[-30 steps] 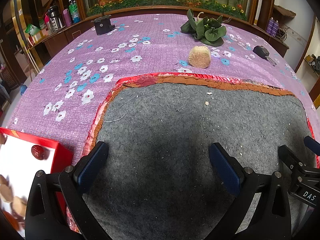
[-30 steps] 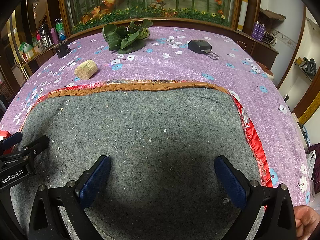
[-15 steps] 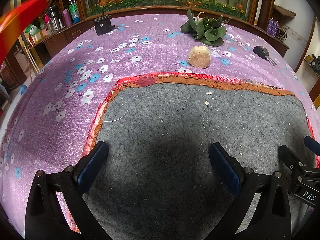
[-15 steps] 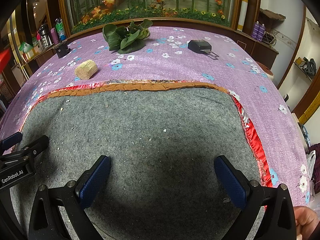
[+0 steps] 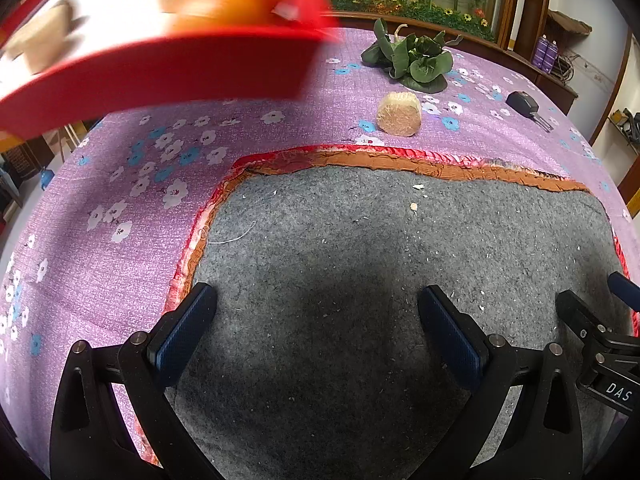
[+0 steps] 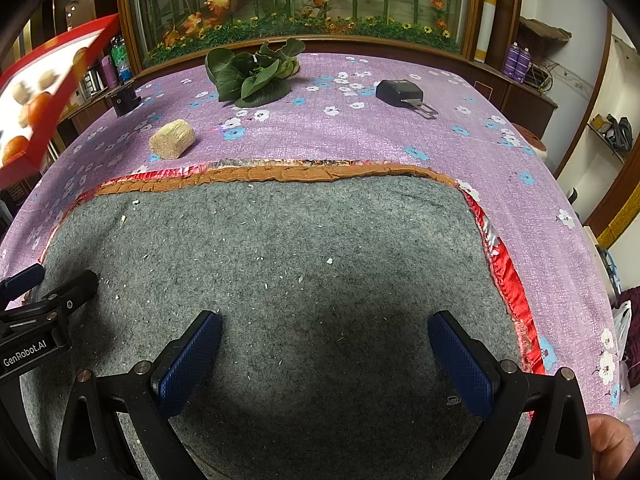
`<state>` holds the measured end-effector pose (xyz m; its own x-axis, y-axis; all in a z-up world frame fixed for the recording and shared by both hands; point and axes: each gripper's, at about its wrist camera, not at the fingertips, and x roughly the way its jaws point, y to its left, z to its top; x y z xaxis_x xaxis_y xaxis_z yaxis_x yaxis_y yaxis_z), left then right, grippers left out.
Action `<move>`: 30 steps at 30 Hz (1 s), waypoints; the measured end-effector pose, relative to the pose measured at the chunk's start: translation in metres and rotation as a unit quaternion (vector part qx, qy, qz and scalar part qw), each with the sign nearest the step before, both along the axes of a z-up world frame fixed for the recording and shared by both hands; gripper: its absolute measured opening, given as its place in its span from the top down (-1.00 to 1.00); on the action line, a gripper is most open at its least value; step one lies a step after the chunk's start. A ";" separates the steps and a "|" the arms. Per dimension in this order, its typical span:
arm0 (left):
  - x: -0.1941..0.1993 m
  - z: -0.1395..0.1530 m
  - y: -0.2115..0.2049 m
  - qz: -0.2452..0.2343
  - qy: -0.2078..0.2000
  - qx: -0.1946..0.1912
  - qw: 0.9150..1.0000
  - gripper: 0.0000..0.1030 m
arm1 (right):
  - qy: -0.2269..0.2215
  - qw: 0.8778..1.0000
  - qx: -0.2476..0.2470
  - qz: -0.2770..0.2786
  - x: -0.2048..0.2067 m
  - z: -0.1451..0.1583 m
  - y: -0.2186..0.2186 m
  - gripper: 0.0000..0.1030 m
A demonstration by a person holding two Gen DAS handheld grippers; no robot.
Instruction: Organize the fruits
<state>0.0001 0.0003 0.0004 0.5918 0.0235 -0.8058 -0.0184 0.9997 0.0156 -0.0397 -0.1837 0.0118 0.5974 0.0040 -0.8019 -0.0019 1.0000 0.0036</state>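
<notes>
A red box [image 5: 168,68] with a white inside, holding orange and tan fruits, hangs blurred and tilted in the air above the table's far left; it also shows in the right wrist view [image 6: 44,96]. My left gripper [image 5: 316,328] is open and empty, low over the grey felt mat [image 5: 380,248]. My right gripper [image 6: 324,356] is open and empty over the same mat [image 6: 280,248], to the right of the left one. Neither gripper touches the box.
A purple flowered cloth [image 5: 120,184] covers the table. On it lie a tan straw-coloured roll [image 5: 399,113], a bunch of green leaves [image 5: 412,62], a black car key [image 6: 402,94] and a small black stand [image 6: 123,98]. A wooden planter runs behind.
The red box left the table's near left corner, rose past the left edge, and now sweeps through the air above the far left. Both grippers stayed still and open.
</notes>
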 end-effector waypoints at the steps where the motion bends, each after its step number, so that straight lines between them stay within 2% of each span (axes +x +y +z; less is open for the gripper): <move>1: 0.000 0.000 0.000 0.000 0.000 0.000 1.000 -1.00 | 0.000 1.000 0.000 0.000 0.000 0.000 0.000 -1.00; 17: 0.003 0.001 -0.001 0.000 0.000 0.000 1.000 -1.00 | 0.000 1.000 0.000 0.000 0.000 0.000 0.000 -1.00; 21: -0.001 0.001 -0.008 0.000 -0.005 0.018 1.000 -1.00 | 0.000 1.000 0.000 0.000 0.000 0.001 0.000 -1.00; 25: 0.001 0.000 -0.003 0.000 0.000 -0.006 1.000 -1.00 | 0.000 1.000 0.000 0.000 -0.001 0.002 0.000 -1.00; 30: 0.002 -0.001 -0.007 -0.001 0.001 -0.001 1.000 -1.00 | 0.000 1.000 0.000 0.000 0.001 -0.001 0.001 -1.00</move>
